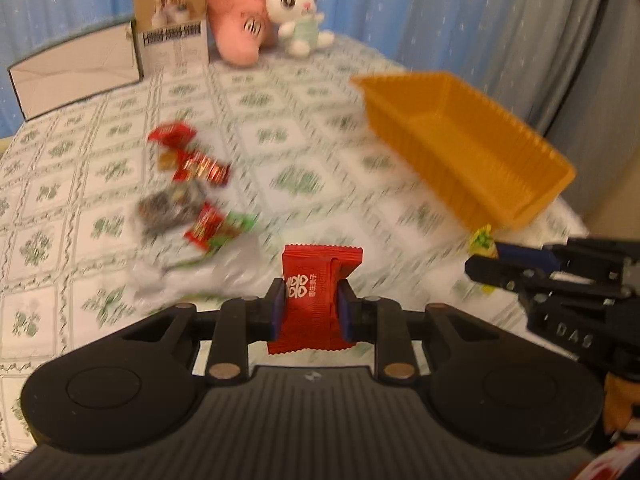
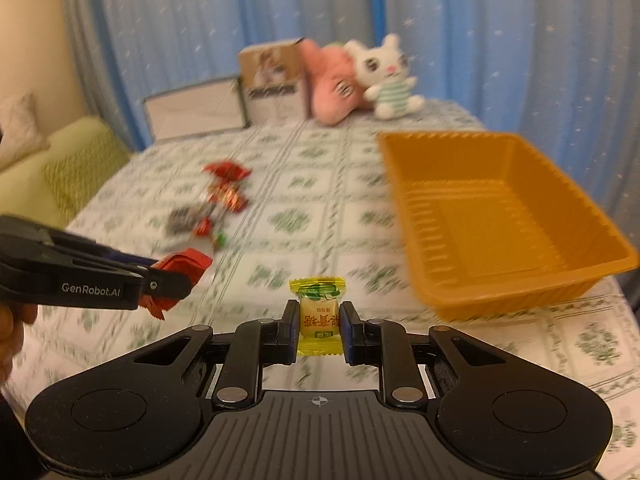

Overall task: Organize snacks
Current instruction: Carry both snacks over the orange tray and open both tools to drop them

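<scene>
My left gripper (image 1: 312, 300) is shut on a red snack packet (image 1: 318, 276), held above the patterned tablecloth. A yellow wrapped candy (image 2: 319, 312) is pinched in my right gripper (image 2: 319, 320), which is shut on it. In the right wrist view the left gripper (image 2: 168, 280) enters from the left with its red packet (image 2: 184, 266). The left wrist view shows the right gripper (image 1: 486, 258) at the right edge with the yellow candy (image 1: 483, 238) at its tip. An orange tray (image 2: 500, 220) lies empty ahead to the right. A pile of loose snacks (image 1: 188, 188) rests on the cloth to the left.
At the back of the table stand a brown box (image 1: 172, 24), a white envelope-like box (image 1: 76, 68), a pink plush (image 1: 240, 28) and a white bunny plush (image 1: 298, 12). Blue curtains hang behind. A green cushion (image 2: 76, 160) lies off the table's left side.
</scene>
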A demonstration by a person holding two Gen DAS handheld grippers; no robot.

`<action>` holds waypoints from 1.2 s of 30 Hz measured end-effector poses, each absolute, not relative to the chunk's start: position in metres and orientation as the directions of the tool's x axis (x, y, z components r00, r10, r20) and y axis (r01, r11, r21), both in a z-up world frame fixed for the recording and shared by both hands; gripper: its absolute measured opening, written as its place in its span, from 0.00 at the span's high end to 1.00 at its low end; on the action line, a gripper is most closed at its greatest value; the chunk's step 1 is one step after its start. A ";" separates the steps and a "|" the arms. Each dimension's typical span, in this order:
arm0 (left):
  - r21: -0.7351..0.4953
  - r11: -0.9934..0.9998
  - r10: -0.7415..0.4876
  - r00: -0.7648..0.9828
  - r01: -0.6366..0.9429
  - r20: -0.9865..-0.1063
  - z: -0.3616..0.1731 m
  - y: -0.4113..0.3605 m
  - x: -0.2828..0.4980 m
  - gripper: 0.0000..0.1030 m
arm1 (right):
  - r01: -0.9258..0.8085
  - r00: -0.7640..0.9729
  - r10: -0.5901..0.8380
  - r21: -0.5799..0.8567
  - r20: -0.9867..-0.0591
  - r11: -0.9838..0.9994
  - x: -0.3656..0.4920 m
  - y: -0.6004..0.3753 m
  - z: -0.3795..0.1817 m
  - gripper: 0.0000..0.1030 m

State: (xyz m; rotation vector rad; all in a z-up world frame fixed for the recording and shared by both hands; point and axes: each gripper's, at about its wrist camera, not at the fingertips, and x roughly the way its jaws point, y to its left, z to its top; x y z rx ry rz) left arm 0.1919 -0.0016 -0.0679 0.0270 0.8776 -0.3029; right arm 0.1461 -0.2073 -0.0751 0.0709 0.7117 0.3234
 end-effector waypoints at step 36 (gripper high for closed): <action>-0.144 0.918 -0.360 0.627 0.369 -0.691 -0.032 -0.163 0.256 0.58 | 0.033 0.719 0.146 0.243 -0.680 0.970 0.230 -0.366 -0.040 0.79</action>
